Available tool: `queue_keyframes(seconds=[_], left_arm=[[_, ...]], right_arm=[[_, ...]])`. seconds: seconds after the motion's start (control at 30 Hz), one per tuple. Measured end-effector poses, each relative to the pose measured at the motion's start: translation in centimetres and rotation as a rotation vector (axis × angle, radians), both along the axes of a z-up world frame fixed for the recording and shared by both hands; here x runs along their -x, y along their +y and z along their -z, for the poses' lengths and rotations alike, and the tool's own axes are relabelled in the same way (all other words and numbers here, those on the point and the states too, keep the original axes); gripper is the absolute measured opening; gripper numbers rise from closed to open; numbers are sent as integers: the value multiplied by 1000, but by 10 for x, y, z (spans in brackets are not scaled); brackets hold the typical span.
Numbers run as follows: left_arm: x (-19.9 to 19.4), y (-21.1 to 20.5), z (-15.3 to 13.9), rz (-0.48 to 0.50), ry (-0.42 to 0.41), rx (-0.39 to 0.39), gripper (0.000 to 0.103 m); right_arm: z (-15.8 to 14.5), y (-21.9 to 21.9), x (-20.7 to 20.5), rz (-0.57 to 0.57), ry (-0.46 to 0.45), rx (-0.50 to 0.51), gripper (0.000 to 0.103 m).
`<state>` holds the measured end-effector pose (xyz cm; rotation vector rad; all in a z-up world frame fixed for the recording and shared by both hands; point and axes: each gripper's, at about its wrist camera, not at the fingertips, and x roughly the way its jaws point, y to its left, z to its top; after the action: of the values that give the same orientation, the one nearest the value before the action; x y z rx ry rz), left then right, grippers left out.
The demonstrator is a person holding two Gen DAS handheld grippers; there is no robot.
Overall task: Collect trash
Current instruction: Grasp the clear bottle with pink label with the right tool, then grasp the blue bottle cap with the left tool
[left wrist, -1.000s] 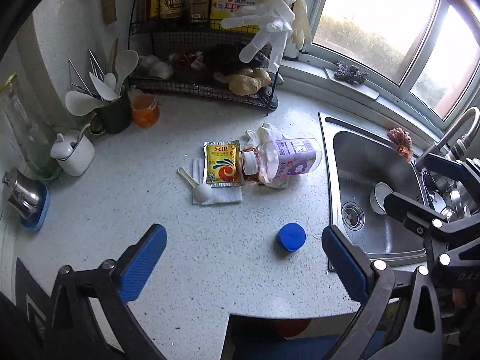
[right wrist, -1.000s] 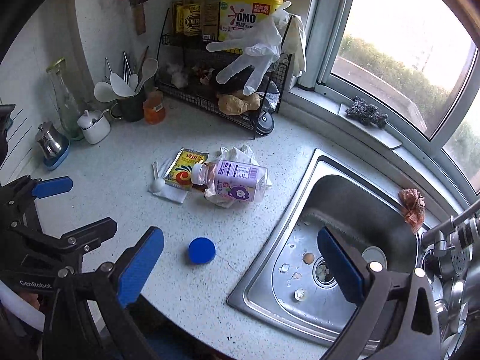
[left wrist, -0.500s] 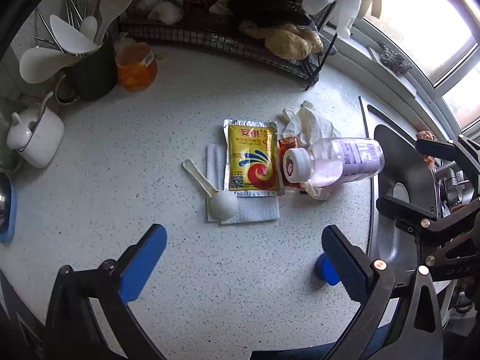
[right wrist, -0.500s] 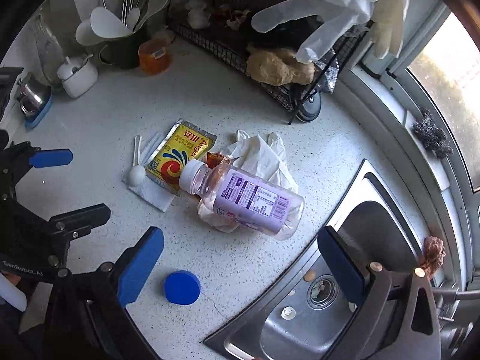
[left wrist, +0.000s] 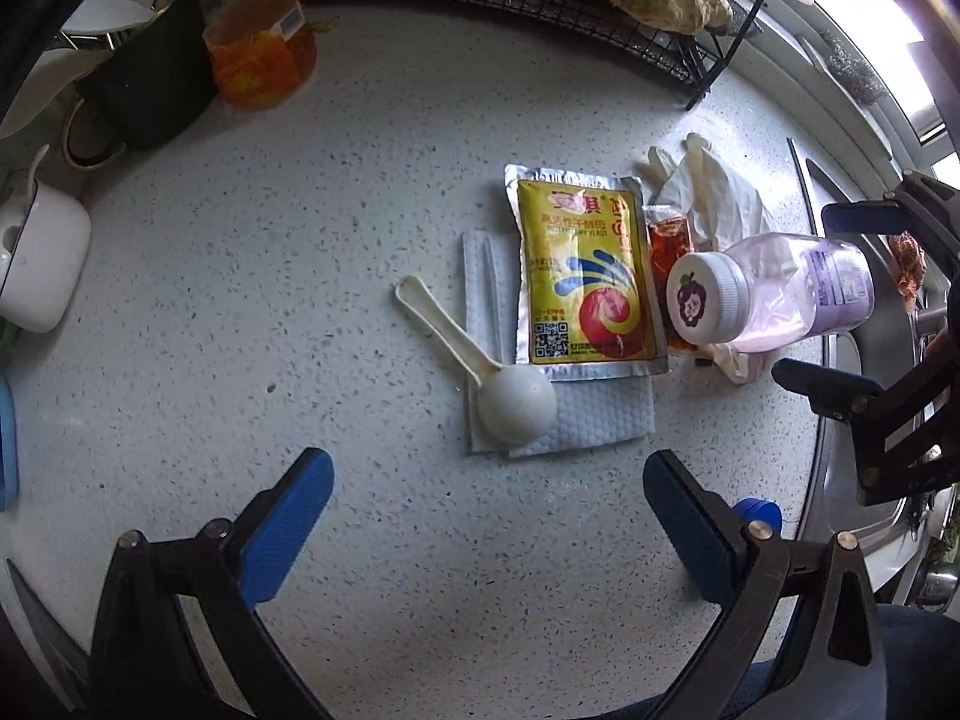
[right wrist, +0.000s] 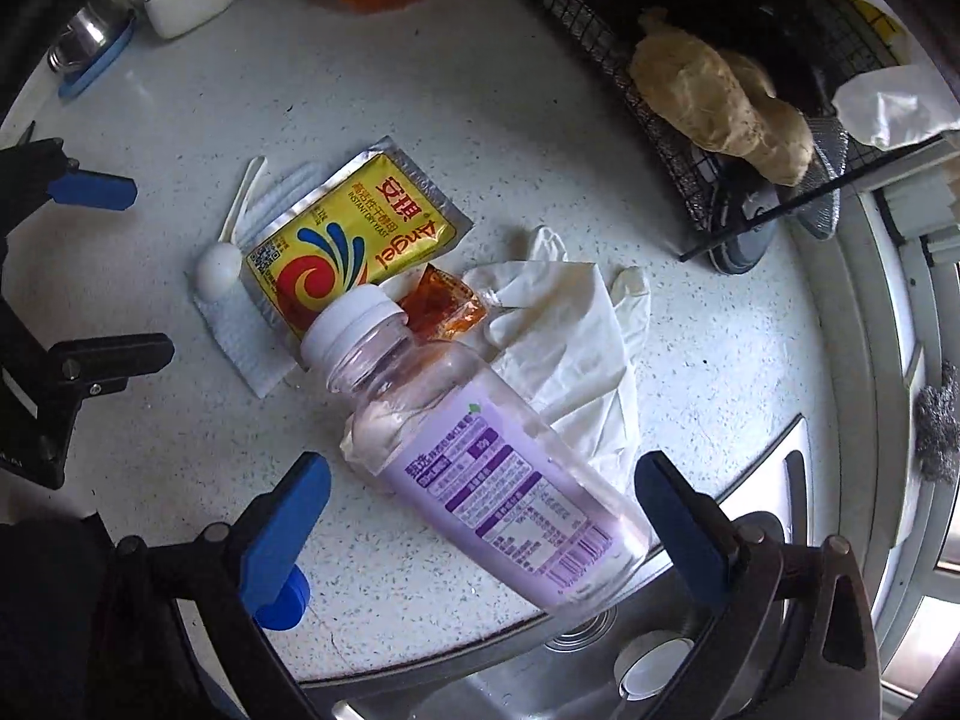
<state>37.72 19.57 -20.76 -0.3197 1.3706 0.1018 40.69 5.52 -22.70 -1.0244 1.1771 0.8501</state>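
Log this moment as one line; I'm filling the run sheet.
left gripper: open, above spoon | right gripper: open, around bottle, not closed | yeast packet: on counter

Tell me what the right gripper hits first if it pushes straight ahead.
Most likely the plastic bottle, lying on its side between the open right gripper fingers, over the crumpled white glove. Depth is unclear.

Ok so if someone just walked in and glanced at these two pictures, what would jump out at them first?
Probably the bright yellow yeast packet in the middle of the counter, lying partly on a white paper napkin with a white plastic spoon beside it. Next, the clear bottle with a purple label, on its side over a crumpled white glove, right between the open right gripper's blue fingers near the sink edge.
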Motion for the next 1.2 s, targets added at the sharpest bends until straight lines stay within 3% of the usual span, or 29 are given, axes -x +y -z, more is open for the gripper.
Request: queue_keyframes(seconds=[0.13,0.23,0.37,0.6,0.83,1.03,1.13,1.2], left_arm=[[2,-3,4,11,10,2,102],[2,-5,7,15,14,9,102],[6,-11,2,48,0,4,102],[5,-44,-20,173,-79,44,102],[8,-106,-20,388,-70,105,102],[2,-146,0,489,-11,73,102],[-1,-163,9,523,17,90,102],[-1,-172,16,542,30,45,102]], right_arm=[[10,4,0,-10,54,6,79],[19,2,3,13,104,-4,74],[14,-6,10,67,65,-62,64],[-28,-57,27,280,39,-222,61],[-45,-132,52,582,56,-340,60],[-34,-191,77,786,-43,-313,59],[-31,-206,84,839,-33,-299,59],[-29,-211,88,869,-33,-287,59]])
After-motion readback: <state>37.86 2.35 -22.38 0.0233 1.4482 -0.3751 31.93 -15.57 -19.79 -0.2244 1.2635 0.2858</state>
